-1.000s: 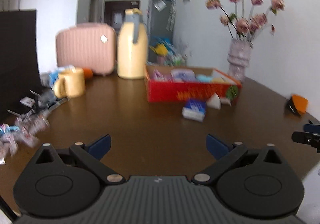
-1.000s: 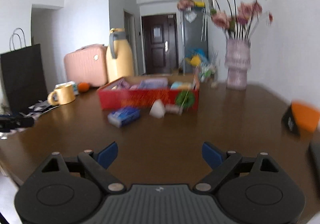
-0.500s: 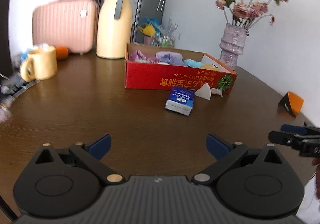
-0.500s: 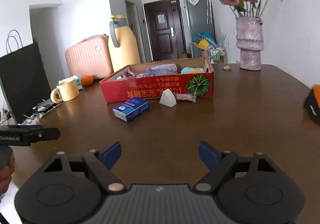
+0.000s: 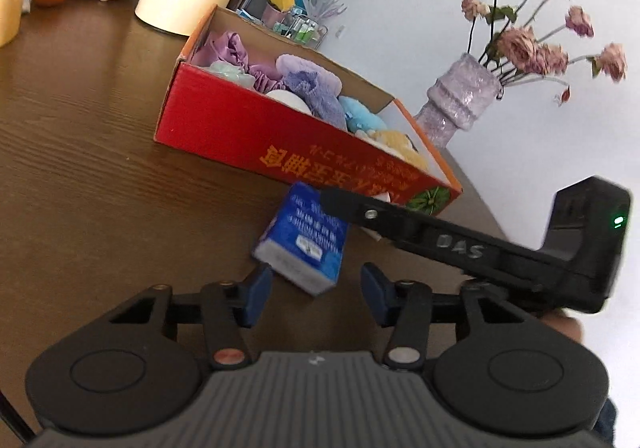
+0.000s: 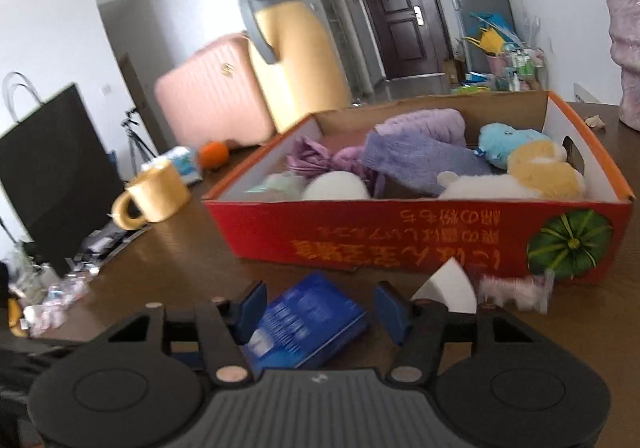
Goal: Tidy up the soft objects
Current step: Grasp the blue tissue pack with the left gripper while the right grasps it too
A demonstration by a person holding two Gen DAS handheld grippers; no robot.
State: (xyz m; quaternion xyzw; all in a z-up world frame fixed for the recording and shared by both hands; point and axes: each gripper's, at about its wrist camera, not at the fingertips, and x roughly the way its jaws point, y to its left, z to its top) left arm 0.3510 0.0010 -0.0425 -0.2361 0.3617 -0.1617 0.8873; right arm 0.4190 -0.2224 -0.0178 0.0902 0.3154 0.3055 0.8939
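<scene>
Both claws were spread wide around the blue pack (image 6: 308, 322), which lay on the table (image 5: 80, 176) just in front of the red box (image 6: 400, 244) of soft toys. The right claw (image 6: 320, 312) straddled it without closing, and the left claw (image 5: 316, 290) hovered at its near end, gripping nothing.

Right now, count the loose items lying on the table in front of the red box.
3: a blue tissue pack between the right hand-held gripper's fingers, a white wedge-shaped sponge beside it, and a small clear-wrapped packet farther right. Others may be hidden.
</scene>
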